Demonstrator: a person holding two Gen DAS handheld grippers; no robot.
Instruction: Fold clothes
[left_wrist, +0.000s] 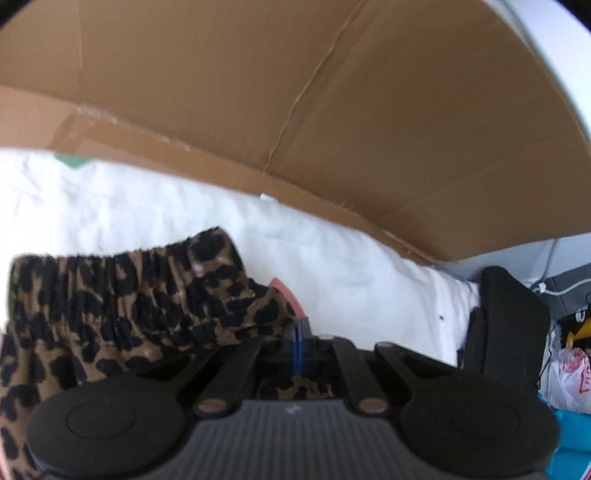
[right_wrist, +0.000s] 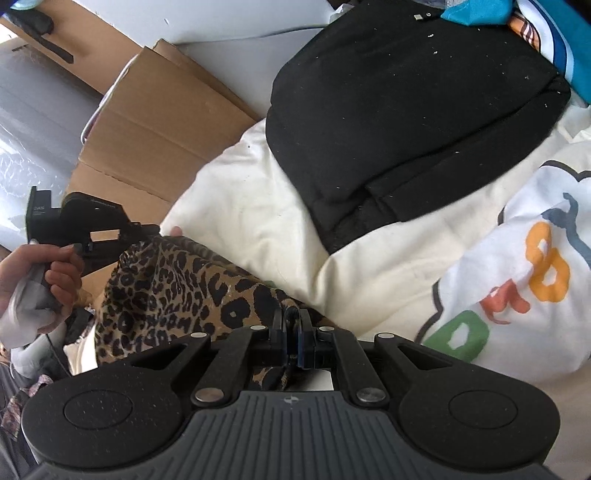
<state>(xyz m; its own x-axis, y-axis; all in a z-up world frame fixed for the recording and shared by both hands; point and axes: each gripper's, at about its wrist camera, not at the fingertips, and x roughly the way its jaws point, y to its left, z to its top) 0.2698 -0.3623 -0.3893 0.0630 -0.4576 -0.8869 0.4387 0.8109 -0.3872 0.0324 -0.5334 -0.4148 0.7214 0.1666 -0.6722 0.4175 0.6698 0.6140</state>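
Observation:
A leopard-print garment (left_wrist: 110, 306) with an elastic waistband hangs between both grippers above a white bed cover (left_wrist: 184, 206). My left gripper (left_wrist: 297, 332) is shut on one end of the waistband. My right gripper (right_wrist: 291, 325) is shut on the other end of the same garment (right_wrist: 177, 291). In the right wrist view the left gripper's body (right_wrist: 85, 225) and the hand holding it (right_wrist: 40, 273) show at the left, beyond the cloth.
A folded black garment (right_wrist: 406, 103) lies on the cream cover (right_wrist: 251, 221). A white shirt with coloured letters (right_wrist: 517, 280) lies at right. Brown cardboard boxes (left_wrist: 332, 92) (right_wrist: 155, 125) stand along the bed's far side. Bags and clutter (left_wrist: 569, 365) sit at the right edge.

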